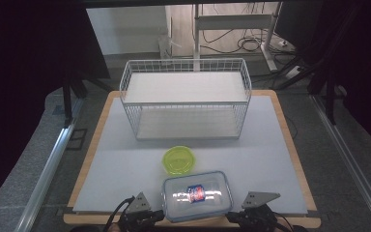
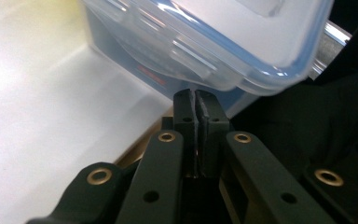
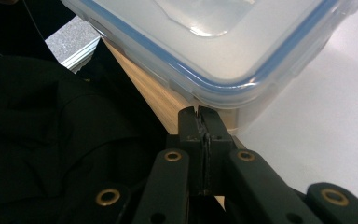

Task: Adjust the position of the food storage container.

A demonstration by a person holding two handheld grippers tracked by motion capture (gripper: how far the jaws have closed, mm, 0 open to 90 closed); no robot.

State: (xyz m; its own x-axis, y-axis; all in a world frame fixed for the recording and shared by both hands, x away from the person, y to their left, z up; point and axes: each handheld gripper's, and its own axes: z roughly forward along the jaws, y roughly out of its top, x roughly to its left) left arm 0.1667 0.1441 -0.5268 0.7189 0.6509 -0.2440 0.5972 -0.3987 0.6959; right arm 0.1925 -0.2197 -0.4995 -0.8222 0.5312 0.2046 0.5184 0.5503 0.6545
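stage: start | my left gripper (image 1: 155, 215) and right gripper (image 1: 233, 216) fingers pinched together, empty, flanking lidded container (image 1: 197, 195) on tabletop (image 1: 125, 164) | container ungrasped, wire rack (image 1: 186, 99) bare | left: everything

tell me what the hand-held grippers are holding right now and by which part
Nothing. The left hand-held gripper and right hand-held gripper are both shut with nothing between the jaws, tips just under the rim of the clear container.
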